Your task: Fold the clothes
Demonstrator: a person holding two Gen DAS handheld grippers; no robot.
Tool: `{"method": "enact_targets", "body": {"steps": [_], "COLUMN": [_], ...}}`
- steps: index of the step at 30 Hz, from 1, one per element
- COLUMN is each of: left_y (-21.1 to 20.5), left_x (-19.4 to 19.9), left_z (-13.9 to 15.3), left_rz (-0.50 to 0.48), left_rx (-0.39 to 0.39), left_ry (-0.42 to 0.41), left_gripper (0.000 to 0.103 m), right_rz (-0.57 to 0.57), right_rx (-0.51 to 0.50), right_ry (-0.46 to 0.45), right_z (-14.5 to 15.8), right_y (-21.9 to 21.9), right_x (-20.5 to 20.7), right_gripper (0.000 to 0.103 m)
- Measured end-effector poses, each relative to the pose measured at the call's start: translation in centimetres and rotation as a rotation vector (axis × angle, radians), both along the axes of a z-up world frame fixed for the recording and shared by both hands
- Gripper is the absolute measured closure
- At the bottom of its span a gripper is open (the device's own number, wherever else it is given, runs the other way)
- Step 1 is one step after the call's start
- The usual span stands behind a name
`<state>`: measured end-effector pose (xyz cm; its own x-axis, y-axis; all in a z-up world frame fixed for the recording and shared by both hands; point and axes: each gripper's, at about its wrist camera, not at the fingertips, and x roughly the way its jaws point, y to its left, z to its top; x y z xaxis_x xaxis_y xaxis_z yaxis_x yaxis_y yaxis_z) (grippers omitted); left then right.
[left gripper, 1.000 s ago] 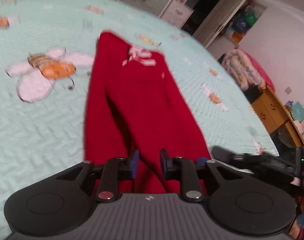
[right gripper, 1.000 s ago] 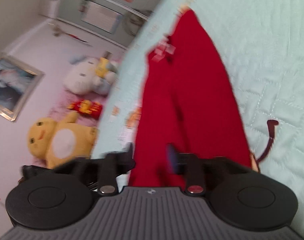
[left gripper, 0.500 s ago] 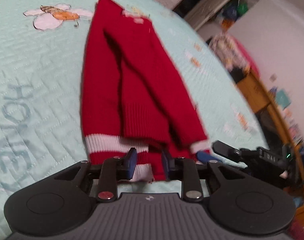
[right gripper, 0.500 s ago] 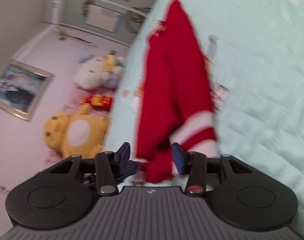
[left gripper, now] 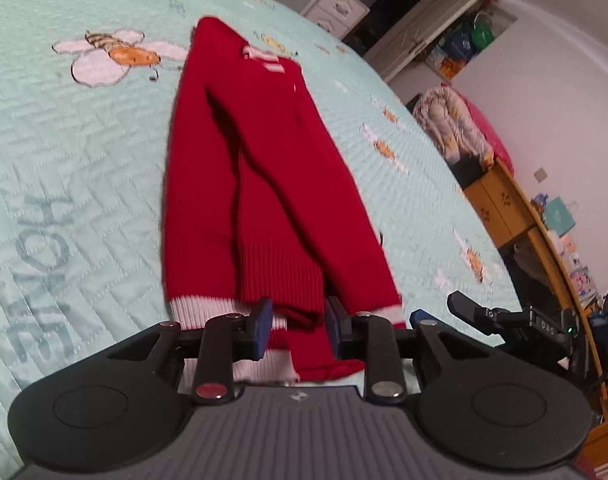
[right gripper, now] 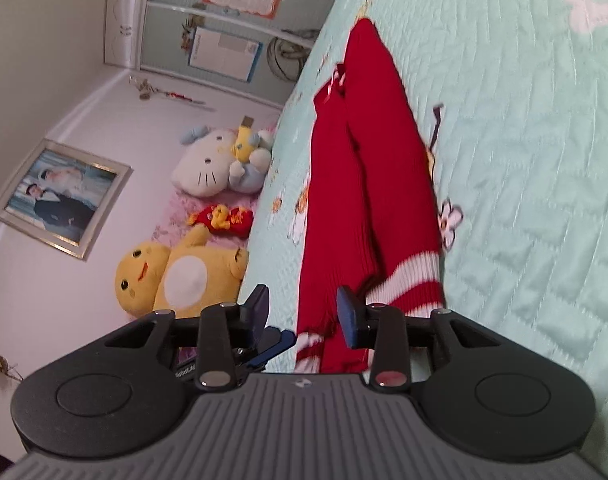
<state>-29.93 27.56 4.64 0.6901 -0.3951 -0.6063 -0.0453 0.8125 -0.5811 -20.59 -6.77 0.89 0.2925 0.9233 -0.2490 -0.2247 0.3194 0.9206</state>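
I see a red knitted sweater (left gripper: 263,184) lying lengthwise on a bed covered by a mint-green quilt (left gripper: 63,152), its sleeves folded in over the body and its white-striped hem nearest my cameras. My left gripper (left gripper: 297,328) sits at the hem end of the sweater, its two blue-padded fingers (left gripper: 260,326) spread apart with a loose fold of red ribbed fabric between them; neither pad is pressing the cloth, so it has hold of nothing. My right gripper (right gripper: 304,316) is also wide open at the hem end of the sweater, one pad over the quilt edge and the other against the red-and-white cuff (right gripper: 408,280), gripping nothing. In the left view the tip of the right gripper shows just beside the sweater's hem. On the quilt beside the sweater, pale blue stitched letters (left gripper: 39,268) appear to read "HONEY", and above them a bee (left gripper: 119,52) is embroidered near the sweater's collar. Beyond the far side of the sweater in the right view, a yellow plush toy (right gripper: 175,276), a white cat plush (right gripper: 207,160) and a framed photograph (right gripper: 61,196) sit by the wall. Writing on the wall posters is too small to read.
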Motion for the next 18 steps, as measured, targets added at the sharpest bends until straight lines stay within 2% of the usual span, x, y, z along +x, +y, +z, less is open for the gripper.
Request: {"method": "enact_targets", "body": {"steps": [4, 9, 11, 13, 18], "left_y": [-1.1, -1.1, -1.0, -0.9, -0.4], "left_x": [-0.3, -0.7, -0.9, -1.1, -1.7], "left_z": [-0.5, -0.9, -0.9, -1.0, -1.1], "left_rz": [-0.036, -0.031, -0.027, -0.023, -0.016], "left_rx": [0.036, 0.034, 0.031, 0.027, 0.009], "left_ry": [-0.003, -0.006, -0.009, -0.011, -0.017], "left_gripper": [0.072, 0.07, 0.069, 0.067, 0.064], "right_rz": [0.037, 0.12, 0.159, 0.153, 0.136], "right_rx": [-0.274, -0.691, -0.8, -0.867, -0.923], "right_ry": [-0.222, -0.534, -0.591, -0.607, -0.576], "right_z": [2.9, 5.2, 4.9, 4.3, 4.3], "right_y": [2.6, 8.2, 9.9, 9.9, 10.7], "right_x": [-1.9, -4.4, -5.3, -5.8, -5.0], "right_gripper": [0.064, 0.067, 0.072, 0.077, 0.089]}}
